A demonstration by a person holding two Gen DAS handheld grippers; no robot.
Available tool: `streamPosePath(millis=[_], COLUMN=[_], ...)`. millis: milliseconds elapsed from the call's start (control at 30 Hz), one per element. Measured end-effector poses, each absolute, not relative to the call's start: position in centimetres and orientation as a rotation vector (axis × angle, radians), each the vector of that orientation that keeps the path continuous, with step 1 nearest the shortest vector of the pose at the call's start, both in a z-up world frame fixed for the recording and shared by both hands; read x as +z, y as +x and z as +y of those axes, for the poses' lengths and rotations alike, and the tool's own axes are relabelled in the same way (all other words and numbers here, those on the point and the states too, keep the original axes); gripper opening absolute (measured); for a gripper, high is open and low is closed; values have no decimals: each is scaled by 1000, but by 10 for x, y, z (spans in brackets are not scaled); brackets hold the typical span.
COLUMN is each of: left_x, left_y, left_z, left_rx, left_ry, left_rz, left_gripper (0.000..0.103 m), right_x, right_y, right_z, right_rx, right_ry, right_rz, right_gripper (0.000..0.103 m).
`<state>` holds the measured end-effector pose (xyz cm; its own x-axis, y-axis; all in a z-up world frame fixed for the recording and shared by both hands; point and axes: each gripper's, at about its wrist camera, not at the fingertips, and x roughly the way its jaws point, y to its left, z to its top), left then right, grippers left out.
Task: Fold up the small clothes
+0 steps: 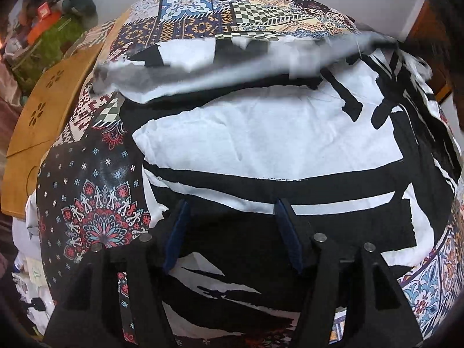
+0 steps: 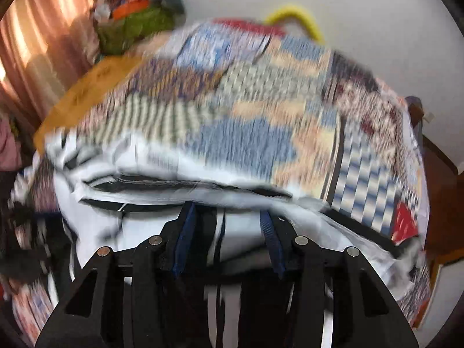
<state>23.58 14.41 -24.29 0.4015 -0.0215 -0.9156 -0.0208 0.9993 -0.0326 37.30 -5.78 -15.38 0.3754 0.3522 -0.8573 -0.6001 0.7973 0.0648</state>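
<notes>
A white garment with bold black brush strokes (image 1: 269, 136) lies spread on a table covered by a patterned cloth (image 1: 95, 194). Its far edge is lifted and blurred, falling back over the body. My left gripper (image 1: 232, 206) is open and empty, hovering just above the near part of the garment. In the right wrist view the same garment (image 2: 162, 191) lies bunched with a folded edge just ahead of my right gripper (image 2: 227, 210), which is open with nothing between its fingers. That view is blurred by motion.
The patterned tablecloth (image 2: 261, 110) covers a wooden table (image 1: 43, 110) whose bare corner shows at the left. A green bag of clutter (image 2: 136, 26) stands behind it by a pink curtain (image 2: 37, 37). A yellow hoop (image 2: 301, 20) is at the far edge.
</notes>
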Motion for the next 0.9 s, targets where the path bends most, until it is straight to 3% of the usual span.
streamPosePath(millis=[100,200,500,700,900], left_x=[-240,-232,-196,-225,-236], left_y=[236,240,281,331,333], left_z=[148,154,160,169,204], left_rx=[-8,6,28,120,200], left_ry=[-50,-56,-81,-67,-177], left_rz=[1167,1162,1068,1145,1153], left_gripper=[61,61,61,61,62], right_x=[-135,-128,-172,-183,-189], right_y=[379,369,343,375,431], right_z=[-66,-83,-124,-159,-193], right_rx=[610,617,627,546,344], right_ry=[-185,-162,-281,-205,-131], right_rz=[950,907,1005,1031,1031], right_gripper=[43,51,52,52,53])
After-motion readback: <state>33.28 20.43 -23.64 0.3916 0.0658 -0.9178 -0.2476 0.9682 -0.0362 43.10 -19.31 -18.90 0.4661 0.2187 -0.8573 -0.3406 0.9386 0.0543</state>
